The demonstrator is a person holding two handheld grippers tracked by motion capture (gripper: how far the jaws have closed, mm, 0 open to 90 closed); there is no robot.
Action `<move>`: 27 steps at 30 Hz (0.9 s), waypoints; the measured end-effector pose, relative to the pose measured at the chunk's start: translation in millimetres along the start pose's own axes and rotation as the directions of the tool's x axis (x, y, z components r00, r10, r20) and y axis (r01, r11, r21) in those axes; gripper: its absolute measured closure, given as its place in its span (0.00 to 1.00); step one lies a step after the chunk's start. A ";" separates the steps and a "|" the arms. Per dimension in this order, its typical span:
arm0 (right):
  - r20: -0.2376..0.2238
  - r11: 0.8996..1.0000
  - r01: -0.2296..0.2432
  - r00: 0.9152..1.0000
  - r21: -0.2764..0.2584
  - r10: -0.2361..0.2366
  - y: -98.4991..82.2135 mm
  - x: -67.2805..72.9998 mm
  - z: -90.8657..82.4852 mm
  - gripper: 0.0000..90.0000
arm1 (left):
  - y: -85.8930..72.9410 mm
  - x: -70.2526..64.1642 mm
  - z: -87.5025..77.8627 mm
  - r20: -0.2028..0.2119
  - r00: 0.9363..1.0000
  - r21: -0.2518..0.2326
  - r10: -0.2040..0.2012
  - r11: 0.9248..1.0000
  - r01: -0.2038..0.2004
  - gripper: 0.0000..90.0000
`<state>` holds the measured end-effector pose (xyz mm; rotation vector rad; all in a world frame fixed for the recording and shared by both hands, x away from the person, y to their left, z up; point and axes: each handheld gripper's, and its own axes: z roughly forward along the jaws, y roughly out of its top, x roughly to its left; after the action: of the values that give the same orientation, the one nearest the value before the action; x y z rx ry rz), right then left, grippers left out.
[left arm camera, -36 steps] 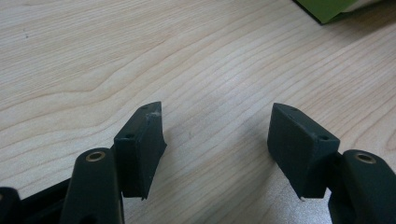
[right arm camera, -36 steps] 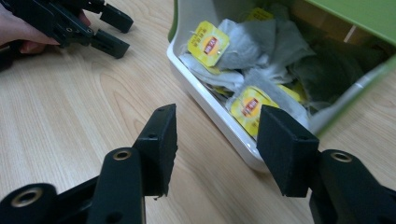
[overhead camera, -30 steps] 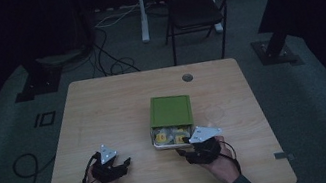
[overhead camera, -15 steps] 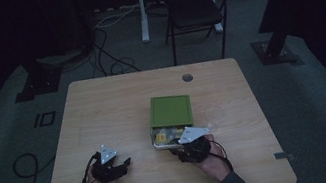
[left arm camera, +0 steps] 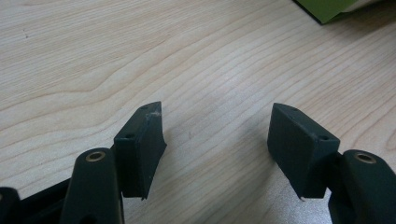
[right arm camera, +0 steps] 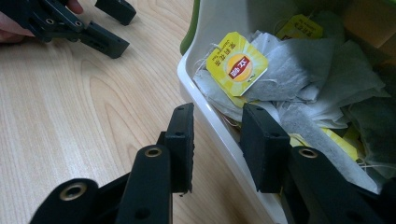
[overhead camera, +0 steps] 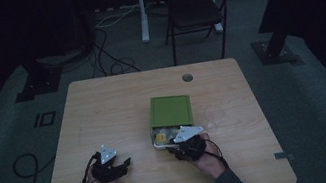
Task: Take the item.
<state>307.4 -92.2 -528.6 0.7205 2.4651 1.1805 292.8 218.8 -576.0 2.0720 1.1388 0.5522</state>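
Your right hand-held gripper [right arm camera: 215, 140] closing astride the white box [right arm camera: 219, 126] wall, near tea bags [right arm camera: 289, 88], left hand-held gripper [left arm camera: 217, 144] spread over the counter [left arm camera: 140, 56].

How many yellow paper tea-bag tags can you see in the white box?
3: one round-cornered yellow tag on top near the box wall, one farther back, one beside the right jaw. Others may lie hidden under the bags.
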 end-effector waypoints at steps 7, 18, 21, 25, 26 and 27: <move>-0.001 1.000 -0.005 1.000 -0.004 0.005 -0.4 1.4 -0.9 0.72 | 0.0 0.0 0.0 0.000 1.000 0.000 0.000 1.000 0.000 0.41; -0.033 1.000 -0.012 0.999 -0.008 0.011 -4.9 9.0 -6.9 0.72 | 0.0 0.0 0.0 0.000 1.000 0.000 0.000 1.000 0.000 0.41; -0.044 1.000 -0.014 0.999 -0.012 0.013 -6.9 11.8 -9.0 0.72 | 0.0 0.0 0.0 0.000 1.000 0.000 0.000 1.000 0.000 0.41; -0.051 1.000 -0.009 0.999 -0.012 0.009 -9.5 16.1 -11.8 0.72 | 0.0 -0.1 0.0 0.000 1.000 0.000 0.000 1.000 0.000 0.41; -0.054 1.000 -0.008 0.999 -0.012 0.008 -10.1 16.7 -12.2 0.72 | 0.0 -0.1 0.0 0.000 1.000 0.000 -0.001 1.000 0.001 0.41; -0.055 1.000 -0.007 0.998 -0.010 0.007 -10.6 17.1 -12.4 0.72 | 0.0 -0.1 0.0 0.000 1.000 0.000 0.000 1.000 0.000 0.41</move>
<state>284.2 -96.1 -530.4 0.7036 2.5011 1.2303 292.7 218.8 -576.0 2.0715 1.1394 0.5525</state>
